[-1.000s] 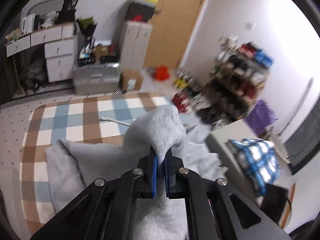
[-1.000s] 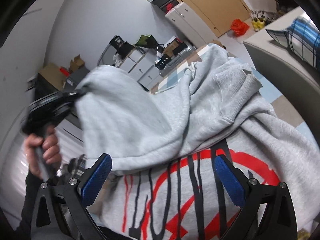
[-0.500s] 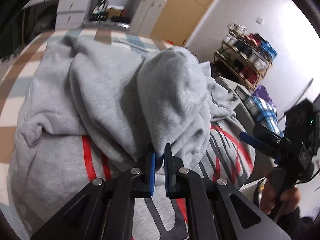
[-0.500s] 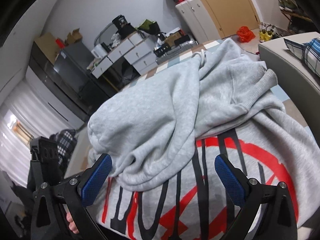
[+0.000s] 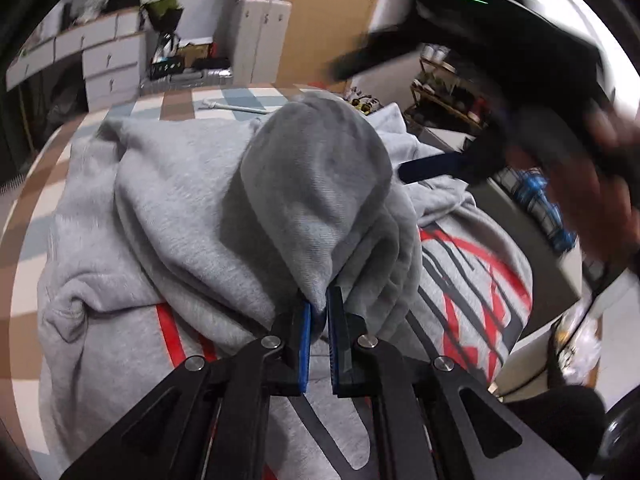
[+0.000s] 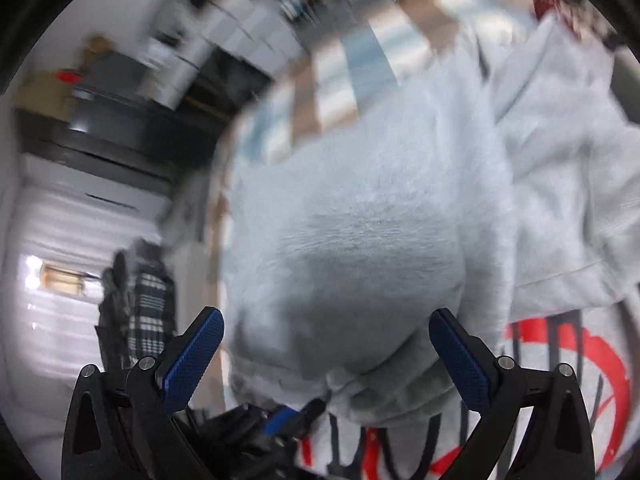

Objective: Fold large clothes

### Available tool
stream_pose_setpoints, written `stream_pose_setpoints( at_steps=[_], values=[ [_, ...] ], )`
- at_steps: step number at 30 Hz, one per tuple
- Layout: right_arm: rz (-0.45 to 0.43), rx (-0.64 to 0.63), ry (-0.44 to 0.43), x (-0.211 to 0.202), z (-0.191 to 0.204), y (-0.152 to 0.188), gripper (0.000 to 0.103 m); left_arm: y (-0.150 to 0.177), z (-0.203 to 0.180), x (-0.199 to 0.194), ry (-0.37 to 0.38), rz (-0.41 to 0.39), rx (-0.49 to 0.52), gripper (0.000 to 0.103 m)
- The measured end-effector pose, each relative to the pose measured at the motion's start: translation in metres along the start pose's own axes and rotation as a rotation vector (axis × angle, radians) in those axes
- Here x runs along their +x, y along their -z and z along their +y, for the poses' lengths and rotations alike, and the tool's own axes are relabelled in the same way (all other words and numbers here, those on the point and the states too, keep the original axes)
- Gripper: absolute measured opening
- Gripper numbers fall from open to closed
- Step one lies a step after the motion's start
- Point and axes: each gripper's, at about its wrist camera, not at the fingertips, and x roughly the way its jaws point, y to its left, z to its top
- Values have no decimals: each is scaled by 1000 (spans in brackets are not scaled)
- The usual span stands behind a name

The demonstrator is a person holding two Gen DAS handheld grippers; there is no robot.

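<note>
A checked cloth [image 5: 176,100] in brown, blue and white is covering the surface, and a grey sweatshirt [image 5: 168,200] with a red and black print is lying bunched on it. The left gripper [image 5: 318,312] is pinching a raised fold of the sweatshirt between closed jaws. The right gripper [image 6: 326,340] is hovering over that fold with jaws spread wide, holding nothing.
</note>
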Motion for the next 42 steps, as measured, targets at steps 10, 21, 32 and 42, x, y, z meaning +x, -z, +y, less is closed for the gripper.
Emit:
stream_pose_setpoints(
  at_steps=[10,21,32,42],
  values=[
    [-28,-39,-48,-6,3,-2,12,-16,52,-42,194,-88,-244,1],
    [-97,-106,-88,18,-77,79,12,-11,64,-51,182,-109,-312,1],
    [-216,-305,25,-35,-36,96,13,-44,40,-29,201,-64,-180,4],
    [-233,-495,252,-19,50,44,99,-19,63,42,213,177,-284,4]
  ],
)
